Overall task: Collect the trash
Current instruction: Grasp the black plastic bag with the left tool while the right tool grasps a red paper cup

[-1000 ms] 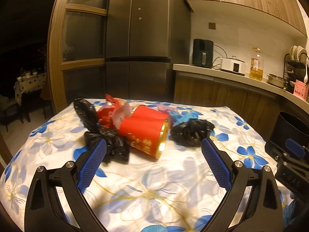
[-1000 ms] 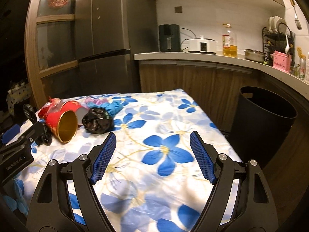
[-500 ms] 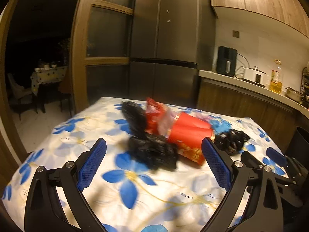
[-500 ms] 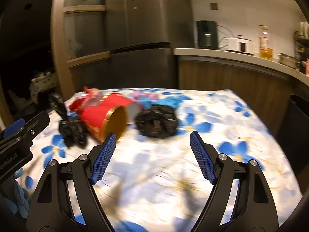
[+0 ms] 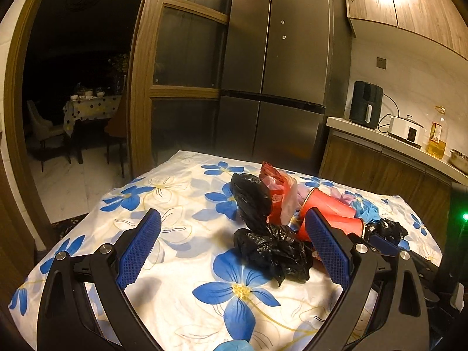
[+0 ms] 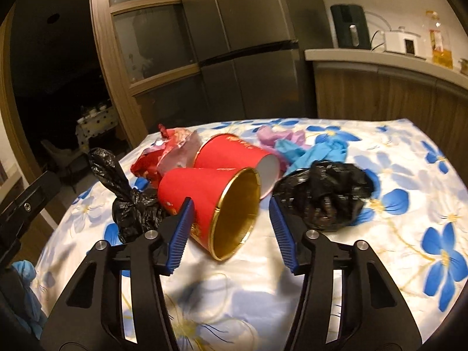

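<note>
Step in hand: the right gripper [image 6: 231, 228] is lined up on the nearer red paper cup with the gold rim and gold lining [image 6: 216, 207], which lies on its side with its mouth towards the gripper; this looks like the approach to a first pick-up.
Right gripper state: its jaws have just been closing and now stand about half open; the cup's mouth shows between them, but the blue pads do not press on it, so nothing is held.
Left gripper state: the left gripper [image 5: 231, 251] stands wide open and empty, with the crumpled black plastic bag [image 5: 272, 251] just ahead between its fingers.
How to do it well: push forward until the pads straddle the cup wall, then close gently, since thin paper will likely crush or squirt out sideways. Gripping one side of the rim may hold better than spanning the whole mouth.
Risk: the cup can roll on the smooth flowered cloth [image 6: 380, 263].
Where the trash lies: straight ahead of the right gripper, in one heap.
Cup's neighbours: a second red cup [image 6: 234, 155] behind it, another black bag [image 6: 324, 199] just right of the right finger, red and clear wrappers [image 6: 163, 155] beyond on the left.
Uncertain: the blue and purple scraps [image 6: 304, 149] farther back may be gloves; blur hides it.
</note>
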`<state>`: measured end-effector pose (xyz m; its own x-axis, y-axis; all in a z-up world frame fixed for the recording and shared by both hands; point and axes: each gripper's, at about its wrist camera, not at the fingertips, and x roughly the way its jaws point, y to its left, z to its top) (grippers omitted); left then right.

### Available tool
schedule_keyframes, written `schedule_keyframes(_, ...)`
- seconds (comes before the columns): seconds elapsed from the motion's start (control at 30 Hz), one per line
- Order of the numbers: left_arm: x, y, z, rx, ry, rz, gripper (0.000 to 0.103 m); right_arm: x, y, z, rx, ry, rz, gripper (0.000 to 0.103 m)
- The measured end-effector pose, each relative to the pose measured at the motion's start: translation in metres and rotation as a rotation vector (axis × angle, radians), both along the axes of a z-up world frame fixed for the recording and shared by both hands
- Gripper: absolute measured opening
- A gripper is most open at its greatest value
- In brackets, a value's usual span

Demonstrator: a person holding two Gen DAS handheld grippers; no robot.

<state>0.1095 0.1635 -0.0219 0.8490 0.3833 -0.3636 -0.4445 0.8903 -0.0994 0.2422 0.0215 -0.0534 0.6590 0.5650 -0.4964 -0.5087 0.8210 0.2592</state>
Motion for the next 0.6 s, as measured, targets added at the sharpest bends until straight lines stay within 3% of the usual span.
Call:
schedule_keyframes(0.1,0.002,0.0,-0.002,-0.001,0.01,-0.002,0.094,0.002,0.005,-0.001,0.007,0.013,0.033,0.038)
schedule_keyframes(0.27,0.007,0.0,-0.005,-0.004,0.028,-0.009,0.094,-0.004,0.01,0.001,0.006,-0.01,0.073,0.008)
schedule_keyframes(0.37,0.01,-0.001,-0.006,-0.004,0.037,-0.012,0.094,-0.012,0.009,0.005,0.002,-0.037,0.081,0.003)
schedule_keyframes(0.6,0.033,-0.004,-0.013,-0.039,0.09,-0.012,0.094,-0.031,-0.011,0.014,0.009,-0.079,0.038,0.003)
